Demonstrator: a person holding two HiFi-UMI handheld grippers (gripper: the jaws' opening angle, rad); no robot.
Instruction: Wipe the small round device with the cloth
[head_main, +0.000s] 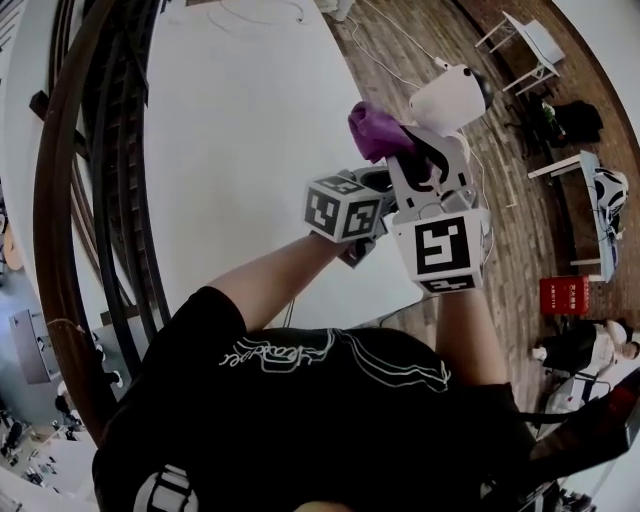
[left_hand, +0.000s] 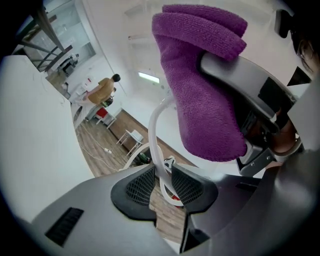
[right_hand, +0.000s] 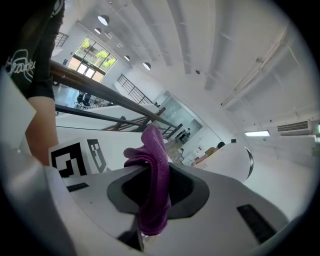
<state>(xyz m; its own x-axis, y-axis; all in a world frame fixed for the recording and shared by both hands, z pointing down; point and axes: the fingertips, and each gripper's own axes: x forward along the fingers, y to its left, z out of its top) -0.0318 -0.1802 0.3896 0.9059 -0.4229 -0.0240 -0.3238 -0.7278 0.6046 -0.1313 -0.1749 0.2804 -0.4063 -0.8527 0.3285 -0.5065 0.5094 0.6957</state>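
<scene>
Wiping seemed about to begin: in the head view the cloth (head_main: 372, 128) hung just beside the round device (head_main: 448, 98). Only the left gripper view showed the fingers of the left gripper (left_hand: 161, 181) pinching a white loop (left_hand: 155, 127), probably the device's stand. The right gripper view showed the right gripper (right_hand: 155, 187) clamping the cloth, which next needed pressing against the shell.
</scene>
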